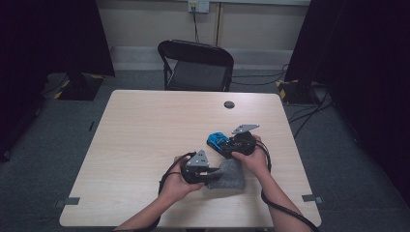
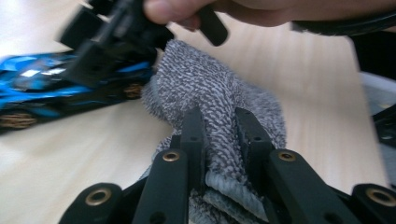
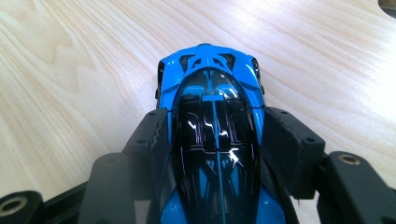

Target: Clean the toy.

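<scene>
High view shows us holding both things on the pale wooden table (image 1: 145, 135): our right gripper (image 1: 231, 143) has its jaws pinching the flanks of the glossy blue and black toy sports car (image 3: 212, 140), which sits on the tabletop, and our left gripper (image 1: 216, 172) has its jaws pressed tight on a fold of the grey woven terry cloth (image 2: 210, 98), just beside the car. We judge the gripping done; wiping the car's body with the cloth is still to come.
</scene>
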`<action>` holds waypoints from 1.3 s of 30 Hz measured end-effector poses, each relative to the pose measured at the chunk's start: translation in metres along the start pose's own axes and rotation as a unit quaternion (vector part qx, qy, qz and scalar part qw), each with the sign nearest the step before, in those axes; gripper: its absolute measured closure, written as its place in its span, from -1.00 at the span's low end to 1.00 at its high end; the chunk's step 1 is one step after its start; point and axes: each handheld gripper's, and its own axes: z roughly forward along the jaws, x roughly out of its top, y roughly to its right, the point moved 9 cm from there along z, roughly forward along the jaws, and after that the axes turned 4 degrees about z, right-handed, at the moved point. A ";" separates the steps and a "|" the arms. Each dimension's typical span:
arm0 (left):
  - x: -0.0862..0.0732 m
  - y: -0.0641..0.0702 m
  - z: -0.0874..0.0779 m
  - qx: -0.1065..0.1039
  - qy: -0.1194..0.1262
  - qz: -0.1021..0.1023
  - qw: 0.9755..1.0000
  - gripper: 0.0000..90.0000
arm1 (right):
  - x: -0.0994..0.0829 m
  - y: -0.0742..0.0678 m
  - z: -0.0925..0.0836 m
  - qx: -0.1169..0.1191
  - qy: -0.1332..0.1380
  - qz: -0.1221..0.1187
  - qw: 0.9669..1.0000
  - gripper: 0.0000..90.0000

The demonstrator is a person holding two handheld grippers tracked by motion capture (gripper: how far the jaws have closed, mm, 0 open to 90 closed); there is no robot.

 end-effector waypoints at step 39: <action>-0.023 -0.121 -0.011 0.159 -0.051 -0.050 0.985 0.68 | 0.000 0.000 0.000 0.003 0.001 -0.003 1.000 -0.07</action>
